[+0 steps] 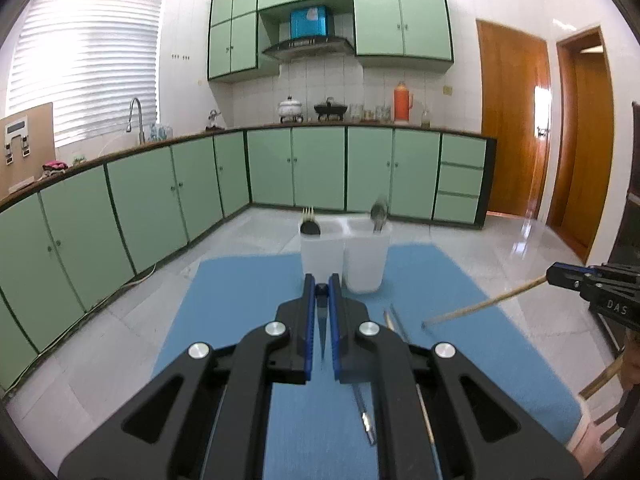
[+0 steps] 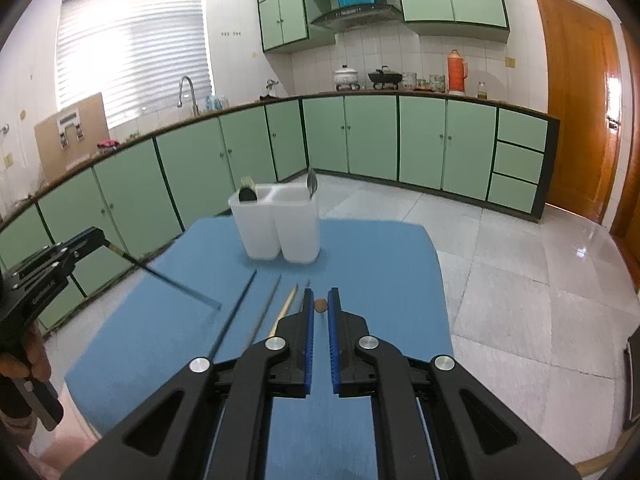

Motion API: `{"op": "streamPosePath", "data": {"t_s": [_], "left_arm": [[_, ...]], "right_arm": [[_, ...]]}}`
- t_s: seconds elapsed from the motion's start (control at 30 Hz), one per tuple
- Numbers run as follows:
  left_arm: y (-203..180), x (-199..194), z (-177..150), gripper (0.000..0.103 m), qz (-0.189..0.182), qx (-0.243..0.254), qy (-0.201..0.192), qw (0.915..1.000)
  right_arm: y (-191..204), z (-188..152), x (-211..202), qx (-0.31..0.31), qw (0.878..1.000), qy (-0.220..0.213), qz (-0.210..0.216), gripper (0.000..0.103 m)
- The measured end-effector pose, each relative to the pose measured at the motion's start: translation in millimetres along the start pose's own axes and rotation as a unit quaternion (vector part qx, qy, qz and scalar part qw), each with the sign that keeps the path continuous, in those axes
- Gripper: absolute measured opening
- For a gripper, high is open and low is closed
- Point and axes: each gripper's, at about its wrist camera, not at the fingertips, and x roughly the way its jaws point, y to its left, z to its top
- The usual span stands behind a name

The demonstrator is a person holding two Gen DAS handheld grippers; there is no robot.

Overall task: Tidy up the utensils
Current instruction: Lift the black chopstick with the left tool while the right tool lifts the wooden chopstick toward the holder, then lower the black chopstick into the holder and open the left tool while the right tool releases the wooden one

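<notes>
A white two-compartment utensil holder (image 1: 344, 258) (image 2: 278, 226) stands on the blue mat (image 1: 248, 300) (image 2: 380, 264). Its left compartment holds a fork and a dark utensil, its right one a metal spoon (image 1: 379, 214) (image 2: 312, 182). My left gripper (image 1: 322, 284) (image 2: 105, 242) is shut on a dark chopstick (image 1: 322, 328) (image 2: 172, 282), held above the mat just before the holder. My right gripper (image 2: 320, 298) (image 1: 548, 276) is shut on a wooden chopstick (image 1: 480, 306) (image 2: 320, 306), held above the mat to the right. Several chopsticks (image 2: 260, 316) (image 1: 396, 322) lie on the mat.
Green kitchen cabinets (image 1: 160, 196) run along the left and back walls, across a tiled floor (image 2: 520, 280). A sink tap (image 1: 136, 118), pots and an orange flask (image 1: 403, 102) stand on the counter. Wooden doors (image 1: 516, 120) are at the right.
</notes>
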Motion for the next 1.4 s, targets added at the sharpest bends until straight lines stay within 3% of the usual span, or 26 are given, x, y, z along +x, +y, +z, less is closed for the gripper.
{"op": "streamPosePath", "data": {"t_s": [0.53,1.0,1.4], "left_arm": [[-1,21,54,0.006,-0.051,-0.023,-0.011,0.9983],[-4,40,128,0.006,-0.039,-0.021,-0.092,0.9948],[-14,96,180,0.006,-0.020,-0.019,-0.154,0.9878]], "right_arm": [[12,67,3,-0.028,0.999,-0.016,0.031,0.007],[30,148,15,-0.061,0.994,-0.077,0.047,0.006],[36,208,76,-0.052,0.993,-0.100,0.037,0.006]]}}
